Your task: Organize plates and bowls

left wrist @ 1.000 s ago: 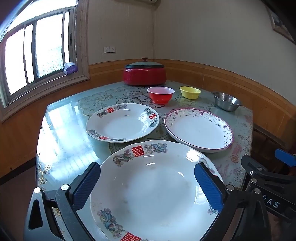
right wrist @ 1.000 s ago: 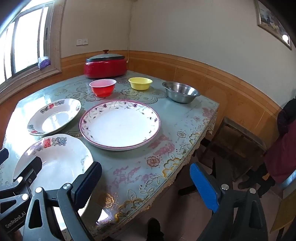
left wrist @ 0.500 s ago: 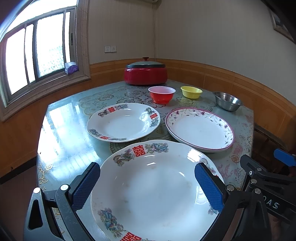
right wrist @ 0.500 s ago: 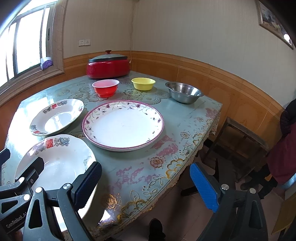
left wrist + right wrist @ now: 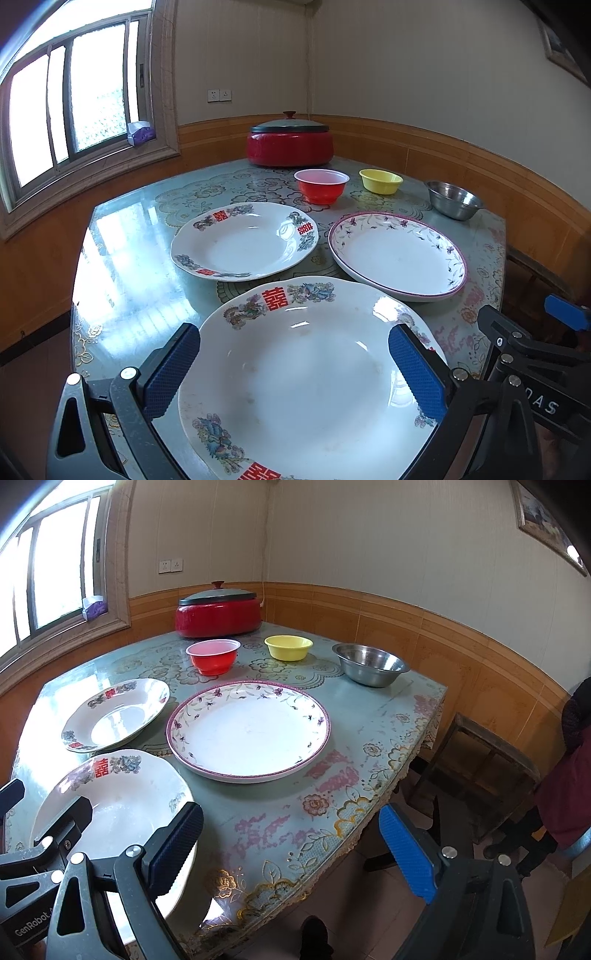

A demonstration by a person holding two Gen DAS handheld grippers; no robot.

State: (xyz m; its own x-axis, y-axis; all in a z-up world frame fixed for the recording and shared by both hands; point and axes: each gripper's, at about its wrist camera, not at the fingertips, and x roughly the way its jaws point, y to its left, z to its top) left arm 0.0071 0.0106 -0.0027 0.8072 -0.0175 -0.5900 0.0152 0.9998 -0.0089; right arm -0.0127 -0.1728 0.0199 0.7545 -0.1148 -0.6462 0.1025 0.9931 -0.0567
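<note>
Spanning the near plate (image 5: 303,376), left gripper (image 5: 295,373) spread (plate bare); right gripper (image 5: 291,849) likewise.

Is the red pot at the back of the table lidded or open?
Lidded: the red pot has a dark lid seated flat on its rim.

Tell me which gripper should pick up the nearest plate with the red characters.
Left. The left gripper is open with its fingers either side of the nearest plate. The right gripper is open too, but it points past the table edge, with that plate off to its left.
</note>
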